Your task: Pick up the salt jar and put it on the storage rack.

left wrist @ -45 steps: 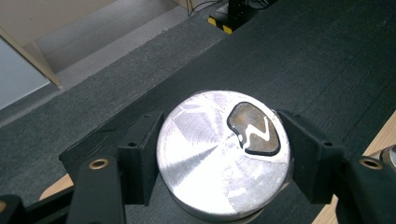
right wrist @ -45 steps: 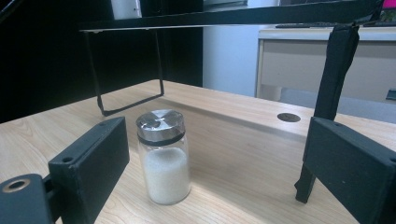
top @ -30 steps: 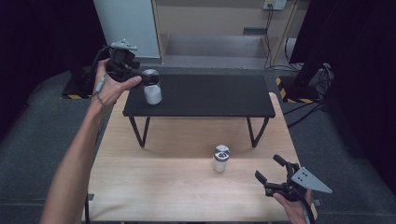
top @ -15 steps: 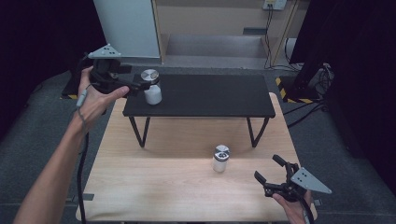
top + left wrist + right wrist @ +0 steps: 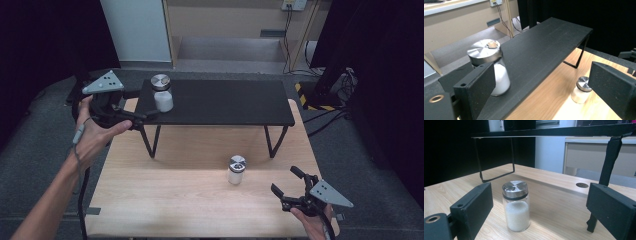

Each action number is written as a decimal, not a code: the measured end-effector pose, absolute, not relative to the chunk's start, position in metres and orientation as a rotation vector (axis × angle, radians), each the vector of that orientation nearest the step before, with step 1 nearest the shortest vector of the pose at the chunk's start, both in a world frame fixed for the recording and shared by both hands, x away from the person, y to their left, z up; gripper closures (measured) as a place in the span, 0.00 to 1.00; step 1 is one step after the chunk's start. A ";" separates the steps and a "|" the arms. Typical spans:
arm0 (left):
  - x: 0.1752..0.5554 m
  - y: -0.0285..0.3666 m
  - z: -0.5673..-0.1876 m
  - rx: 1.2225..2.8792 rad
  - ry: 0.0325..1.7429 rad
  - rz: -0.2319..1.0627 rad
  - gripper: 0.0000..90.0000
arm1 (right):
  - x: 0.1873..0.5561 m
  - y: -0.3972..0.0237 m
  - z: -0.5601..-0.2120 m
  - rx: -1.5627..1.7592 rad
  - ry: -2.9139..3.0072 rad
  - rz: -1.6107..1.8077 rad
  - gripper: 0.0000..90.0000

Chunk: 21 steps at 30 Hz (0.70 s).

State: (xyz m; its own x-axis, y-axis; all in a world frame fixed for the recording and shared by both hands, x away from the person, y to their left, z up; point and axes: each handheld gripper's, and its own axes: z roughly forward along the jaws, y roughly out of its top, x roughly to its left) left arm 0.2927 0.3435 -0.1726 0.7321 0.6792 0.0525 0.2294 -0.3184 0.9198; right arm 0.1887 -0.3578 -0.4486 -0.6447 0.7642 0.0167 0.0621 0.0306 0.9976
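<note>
A glass shaker with a steel cap [image 5: 162, 95] [image 5: 491, 67], full of white powder, stands on the left end of the black shelf [image 5: 225, 102] [image 5: 541, 47]. My left gripper [image 5: 142, 104] [image 5: 542, 75] hovers just left of the shelf, a short way from that shaker. Its jaws have just been opening further and nothing lies between them. A second, smaller shaker [image 5: 236, 170] [image 5: 516, 207] [image 5: 581, 90] rests on the wooden table [image 5: 175, 200]. My right gripper [image 5: 284, 180] [image 5: 540, 195] stands open near the table's front right corner, pointing at this shaker from a short distance.
The black shelf rests on thin metal legs [image 5: 150, 142] over the back half of the table. Dark grey floor lies around the table. A beige cabinet [image 5: 225, 20] and cables [image 5: 290, 22] are behind it, and black curtains hang at both sides.
My left hand has drawn back from the shaker on the shelf, moving toward the near side and a little down. The right gripper and both shakers have stayed in place.
</note>
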 end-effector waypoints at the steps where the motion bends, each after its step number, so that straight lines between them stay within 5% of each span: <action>1: 0.289 0.343 -0.175 1.880 0.699 0.543 0.07 | 0.189 -0.358 -0.449 0.838 1.769 1.665 0.08; 8: 0.271 0.348 -0.209 1.811 0.714 0.495 0.07 | 0.189 -0.357 -0.449 0.833 1.772 1.665 0.08; 21: 0.241 0.341 -0.263 1.835 0.658 0.604 0.07 | 0.189 -0.356 -0.448 0.835 1.776 1.659 0.08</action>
State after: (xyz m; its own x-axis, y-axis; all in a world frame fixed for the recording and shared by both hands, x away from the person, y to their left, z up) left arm 0.2411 0.3412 -0.2632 0.7220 0.6847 0.0992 0.1574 -0.3022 0.9402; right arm 0.1891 -0.3559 -0.4483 -0.6465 0.7628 0.0124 0.0642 0.0383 0.9972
